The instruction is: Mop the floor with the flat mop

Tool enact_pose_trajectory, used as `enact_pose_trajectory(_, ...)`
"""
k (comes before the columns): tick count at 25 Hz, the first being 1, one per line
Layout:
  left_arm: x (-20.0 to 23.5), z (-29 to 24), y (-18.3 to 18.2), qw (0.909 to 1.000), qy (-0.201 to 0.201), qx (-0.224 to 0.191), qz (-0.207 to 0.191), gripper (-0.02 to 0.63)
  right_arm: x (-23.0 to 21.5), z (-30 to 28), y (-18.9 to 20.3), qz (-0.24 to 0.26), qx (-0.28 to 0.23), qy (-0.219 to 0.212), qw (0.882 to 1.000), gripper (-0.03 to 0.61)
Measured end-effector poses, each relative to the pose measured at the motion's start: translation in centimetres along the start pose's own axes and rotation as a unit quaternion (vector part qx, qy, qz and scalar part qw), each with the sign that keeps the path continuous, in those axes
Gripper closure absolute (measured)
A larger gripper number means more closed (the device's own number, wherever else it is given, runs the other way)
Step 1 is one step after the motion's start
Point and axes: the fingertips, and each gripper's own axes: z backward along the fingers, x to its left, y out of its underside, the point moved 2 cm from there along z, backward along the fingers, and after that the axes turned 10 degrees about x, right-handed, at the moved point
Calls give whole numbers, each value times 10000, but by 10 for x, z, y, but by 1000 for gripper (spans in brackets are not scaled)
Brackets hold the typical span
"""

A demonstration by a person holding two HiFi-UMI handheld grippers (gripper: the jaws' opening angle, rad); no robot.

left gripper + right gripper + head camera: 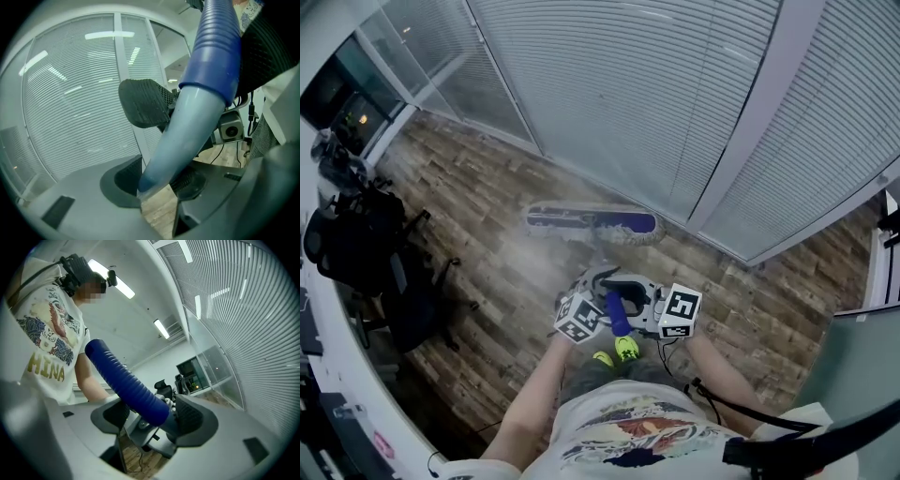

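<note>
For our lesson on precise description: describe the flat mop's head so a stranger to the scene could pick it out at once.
Find the long wall of white blinds across the top of the head view. At its foot, on the wood-plank floor, lies the flat mop head: a long narrow pad, grey-edged with a purple-blue middle, the only flat strip there.

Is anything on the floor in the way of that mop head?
Nothing lies on the floor around the mop head. The glass wall with blinds stands just beyond it, and black chairs crowd the left.
</note>
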Motion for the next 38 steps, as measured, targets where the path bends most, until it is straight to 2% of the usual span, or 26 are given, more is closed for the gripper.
enact_pose_trajectory(5, -29, 6, 3, 9995, 65, 102, -294, 485, 26, 5, 13, 8, 127, -2, 9999, 298)
enact_pose_trajectory(10, -60, 31, 8, 9999, -97, -78, -26, 485, 67, 0, 22, 50, 280, -102, 9995, 298)
enact_pose_trajectory(15, -113, 70, 17, 9993, -243, -250, 168, 491, 133, -8, 39, 101, 556, -240, 9981, 298)
enact_pose_trajectory(19, -173, 111, 30, 9987, -286, -332, 244, 492, 204, -17, 59, 100, 696, -312, 9970, 298)
enact_pose_trajectory(29, -369, 198, 60, 9992, -227, -310, 80, 497, 405, -7, 136, 66, 852, -406, 9955, 295)
enact_pose_trajectory(34, -428, 231, 51, 9990, -206, -294, 251, 497, 471, 5, 142, -6, 838, -547, 9950, 293)
enact_pose_trajectory(38, -457, 244, 44, 9989, -233, -246, 336, 497, 501, 16, 145, 8, 933, -723, 9930, 293)
